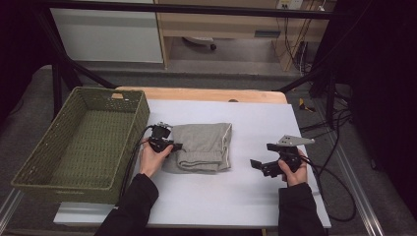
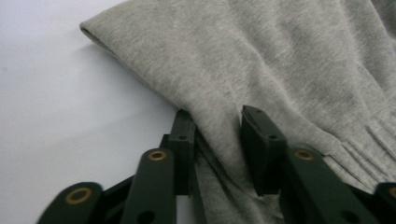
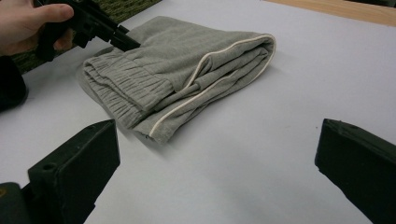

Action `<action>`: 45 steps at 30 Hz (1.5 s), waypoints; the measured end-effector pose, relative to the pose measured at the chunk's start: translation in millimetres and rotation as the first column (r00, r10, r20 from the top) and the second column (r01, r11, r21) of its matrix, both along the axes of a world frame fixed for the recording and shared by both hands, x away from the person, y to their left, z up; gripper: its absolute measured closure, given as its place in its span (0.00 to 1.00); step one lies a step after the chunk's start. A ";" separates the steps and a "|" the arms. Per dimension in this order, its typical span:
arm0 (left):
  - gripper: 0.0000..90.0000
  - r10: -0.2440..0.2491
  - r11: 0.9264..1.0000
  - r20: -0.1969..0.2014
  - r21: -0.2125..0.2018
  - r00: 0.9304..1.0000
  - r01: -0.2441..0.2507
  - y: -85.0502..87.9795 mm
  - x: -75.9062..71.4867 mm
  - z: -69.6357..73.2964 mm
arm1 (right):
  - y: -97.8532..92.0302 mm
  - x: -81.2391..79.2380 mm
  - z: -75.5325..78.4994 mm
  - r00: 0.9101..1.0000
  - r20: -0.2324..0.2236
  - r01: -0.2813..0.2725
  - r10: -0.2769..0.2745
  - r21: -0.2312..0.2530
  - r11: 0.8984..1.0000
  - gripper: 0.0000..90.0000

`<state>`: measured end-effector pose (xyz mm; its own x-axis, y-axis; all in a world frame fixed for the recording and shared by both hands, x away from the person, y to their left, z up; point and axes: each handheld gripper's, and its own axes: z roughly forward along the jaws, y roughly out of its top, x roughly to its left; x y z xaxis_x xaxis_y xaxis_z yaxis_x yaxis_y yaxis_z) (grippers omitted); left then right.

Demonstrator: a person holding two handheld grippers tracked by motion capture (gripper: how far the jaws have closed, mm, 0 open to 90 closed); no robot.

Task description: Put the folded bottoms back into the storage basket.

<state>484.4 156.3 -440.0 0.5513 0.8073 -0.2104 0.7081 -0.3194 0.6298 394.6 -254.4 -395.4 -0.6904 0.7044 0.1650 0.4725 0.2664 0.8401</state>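
High view: the folded grey sweatpants lie near the middle of the pale table, just right of the green woven basket, which holds nothing that can be seen. The folding looks done; what seems left, as a guess, is lifting the bundle into the basket.

The left gripper sits at the garment's left edge. In the left gripper view its jaws stand narrow with a ridge of cloth pinched between the pads, so the grip looks made, with the bundle not yet lifted. The right gripper hangs well apart to the right, jaws wide, holding nothing.

The cloth is a soft, heathered knit, matte and slightly fuzzy. The right gripper view shows a gathered, ribbed waistband at the near end, pale piping along a seam, and a rounded fold at the far end. The basket is rectangular, tightly woven with open mesh walls. A wooden strip borders the table's far edge.
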 end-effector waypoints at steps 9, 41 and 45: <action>0.86 -0.022 1.000 0.015 0.015 1.000 0.022 -2.7 -0.9 -0.5 | 5.7 0.8 0.2 1.000 0.008 0.001 -0.001 -0.003 1.000 0.01; 0.86 -0.036 0.999 0.033 0.033 0.999 0.035 -4.5 -1.6 -2.0 | 52.0 23.5 -5.7 0.999 -0.022 0.029 -0.031 -0.077 0.997 0.01; 0.86 -0.037 0.999 0.035 0.035 0.999 0.036 -4.8 -1.8 -1.9 | 55.2 29.1 -6.0 0.999 -0.016 0.050 -0.051 -0.065 0.997 0.01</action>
